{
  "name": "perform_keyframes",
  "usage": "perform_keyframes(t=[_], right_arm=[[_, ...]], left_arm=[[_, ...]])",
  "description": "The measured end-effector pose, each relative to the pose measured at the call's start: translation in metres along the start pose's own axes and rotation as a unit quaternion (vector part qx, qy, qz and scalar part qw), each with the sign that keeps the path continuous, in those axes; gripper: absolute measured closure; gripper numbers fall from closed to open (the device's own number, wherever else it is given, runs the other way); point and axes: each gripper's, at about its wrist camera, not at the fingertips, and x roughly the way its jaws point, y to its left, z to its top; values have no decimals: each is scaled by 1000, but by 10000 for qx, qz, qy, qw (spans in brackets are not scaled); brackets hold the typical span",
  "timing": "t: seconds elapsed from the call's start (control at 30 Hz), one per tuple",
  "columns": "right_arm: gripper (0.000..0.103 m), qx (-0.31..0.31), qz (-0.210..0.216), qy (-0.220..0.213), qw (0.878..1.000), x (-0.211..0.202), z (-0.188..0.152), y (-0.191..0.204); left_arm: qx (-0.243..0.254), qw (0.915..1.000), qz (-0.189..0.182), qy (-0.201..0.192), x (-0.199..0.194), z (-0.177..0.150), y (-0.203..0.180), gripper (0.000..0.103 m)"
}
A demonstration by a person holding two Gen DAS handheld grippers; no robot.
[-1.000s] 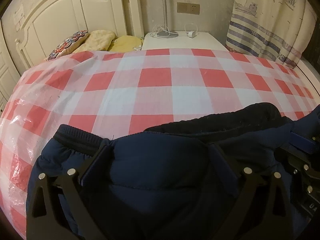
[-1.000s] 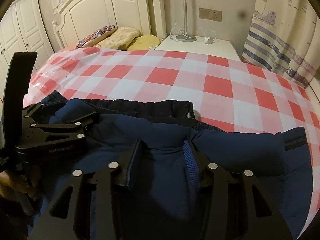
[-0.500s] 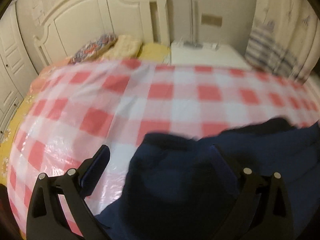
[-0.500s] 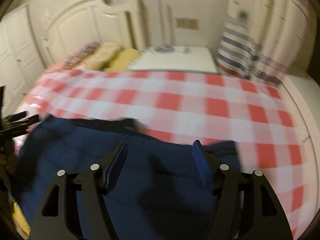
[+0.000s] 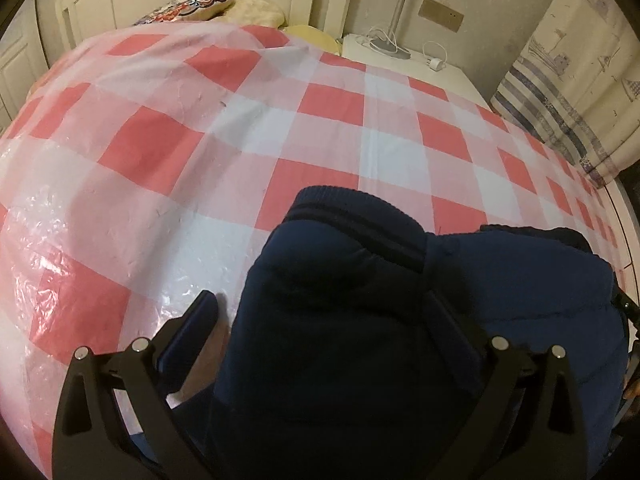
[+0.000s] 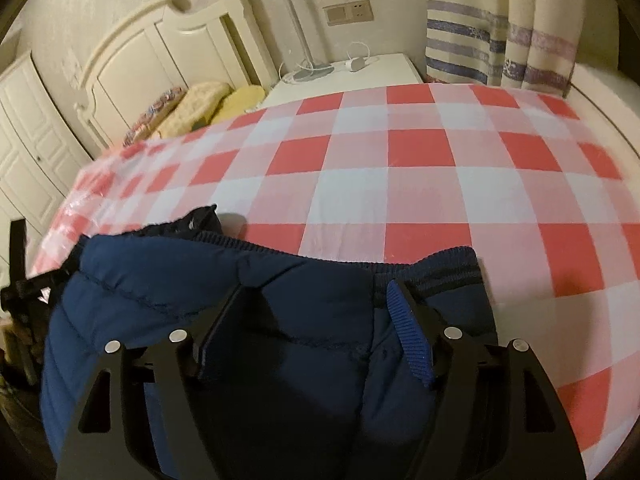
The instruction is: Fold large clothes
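A navy padded jacket lies folded at the near edge of the bed, its ribbed cuff on top. It also shows in the right wrist view, with a ribbed hem. My left gripper is open wide, its left finger over the bedcover and its right finger over the jacket. My right gripper is open above the jacket, holding nothing. The left gripper's edge shows at the far left of the right wrist view.
A red and white checked plastic cover spreads over the bed. Pillows lie against the white headboard. A white nightstand with a lamp base and cable stands by it. A striped curtain hangs at the right.
Both grippers opened and let go of the jacket. The jacket's left sleeve now lies folded toward the middle. Both grippers drew apart and turned.
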Motion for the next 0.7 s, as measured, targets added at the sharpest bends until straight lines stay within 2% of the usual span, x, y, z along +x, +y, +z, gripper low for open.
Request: perform_keyframes(t=[0.17, 0.23, 0.27, 0.3, 0.33, 0.4, 0.5, 0.57, 0.63, 0.7], right_arm=[[36, -124, -162, 28, 9998, 1, 2, 8], [37, -199, -396, 130, 9989, -4, 4, 14], [36, -212, -630, 133, 9977, -12, 5, 20], [36, -201, -738, 45, 9971, -22, 4, 27], [36, -233, -703, -128, 9972, -38, 2, 36], [35, -531, -543, -370, 9964, -64, -3, 60], [19, -1303, -750, -418, 9878, -84, -19, 104], [15, -1619, -466, -316, 9852, -84, -33, 127], [15, -1813, -415, -45, 9825, -67, -47, 138], [14, -1916, -631, 245, 9791, -41, -61, 140]], left_arm=[[162, 9991, 333, -219, -8, -1, -8, 2], [324, 9948, 834, -493, -21, -1, -17, 3], [437, 9891, 1184, -756, -34, -3, -23, 4], [537, 9837, 1365, -1035, -49, -7, -28, 4], [609, 9805, 1299, -1346, -69, -13, -35, 3], [724, 9823, 792, -1532, -97, -25, -51, 3], [1078, 9822, 491, -1456, -112, -41, -79, 3], [1440, 9806, 261, -1305, -108, -59, -105, 3], [1751, 9782, 253, -1085, -89, -72, -127, 3], [1980, 9745, 539, -911, -60, -85, -139, 2]])
